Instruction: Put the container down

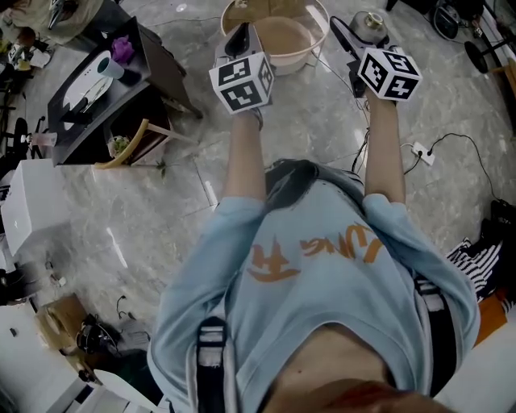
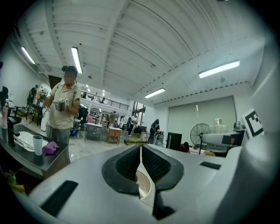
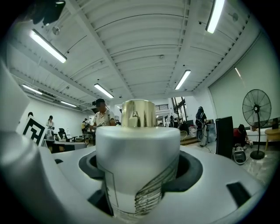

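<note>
In the right gripper view a white cylindrical container [image 3: 135, 148] with a shiny metal cap stands upright between the jaws, and my right gripper [image 3: 140, 168] is shut on its body. In the head view that container [image 1: 372, 22] shows just past the right gripper [image 1: 359, 34], held high over the floor. My left gripper [image 1: 239, 39] is shut on the rim of a beige basin [image 1: 282, 42]. A thin strip of that basin rim [image 2: 144, 186] is pinched between the black pads of the left gripper [image 2: 141, 153]. The person's arms hide most of both grippers' bodies.
A dark low table [image 1: 121, 101] with a white plate, a cup and a purple thing stands at the left. A power strip [image 1: 421, 152] and cables lie on the marble floor at the right. A person [image 2: 63, 109] stands ahead; a fan [image 3: 257, 109] stands at the right.
</note>
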`<state>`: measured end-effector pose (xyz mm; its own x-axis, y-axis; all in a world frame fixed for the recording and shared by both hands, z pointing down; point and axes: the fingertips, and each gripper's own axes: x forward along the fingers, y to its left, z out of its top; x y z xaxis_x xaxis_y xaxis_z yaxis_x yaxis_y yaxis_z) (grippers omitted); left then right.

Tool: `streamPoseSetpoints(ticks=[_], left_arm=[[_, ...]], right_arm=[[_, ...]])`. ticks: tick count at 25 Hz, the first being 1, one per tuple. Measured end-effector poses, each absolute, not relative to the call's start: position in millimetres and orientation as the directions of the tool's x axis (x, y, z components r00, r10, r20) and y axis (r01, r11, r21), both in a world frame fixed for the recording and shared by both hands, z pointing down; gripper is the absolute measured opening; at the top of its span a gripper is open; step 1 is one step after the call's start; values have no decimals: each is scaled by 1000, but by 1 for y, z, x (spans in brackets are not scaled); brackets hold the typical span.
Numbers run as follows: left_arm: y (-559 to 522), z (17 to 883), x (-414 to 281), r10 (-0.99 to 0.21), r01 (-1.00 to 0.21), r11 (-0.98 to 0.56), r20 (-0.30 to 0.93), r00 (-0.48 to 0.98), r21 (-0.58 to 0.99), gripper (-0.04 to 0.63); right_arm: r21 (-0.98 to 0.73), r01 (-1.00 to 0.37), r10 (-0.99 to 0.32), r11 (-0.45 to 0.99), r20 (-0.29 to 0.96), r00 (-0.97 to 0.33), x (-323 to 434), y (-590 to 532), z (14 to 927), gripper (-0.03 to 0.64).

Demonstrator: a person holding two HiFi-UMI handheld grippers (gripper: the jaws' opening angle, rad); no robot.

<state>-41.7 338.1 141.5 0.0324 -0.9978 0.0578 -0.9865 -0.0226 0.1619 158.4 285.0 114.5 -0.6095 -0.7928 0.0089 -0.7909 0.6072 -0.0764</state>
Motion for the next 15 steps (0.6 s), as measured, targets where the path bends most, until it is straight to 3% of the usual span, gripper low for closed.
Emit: streamPoseSetpoints(ticks=[15], left_arm=[[322,136,-34,-997,-994,7,80,2,106,38]], right_arm=[[-130,-773,-781,620,-17,-624,178,264,120,359]])
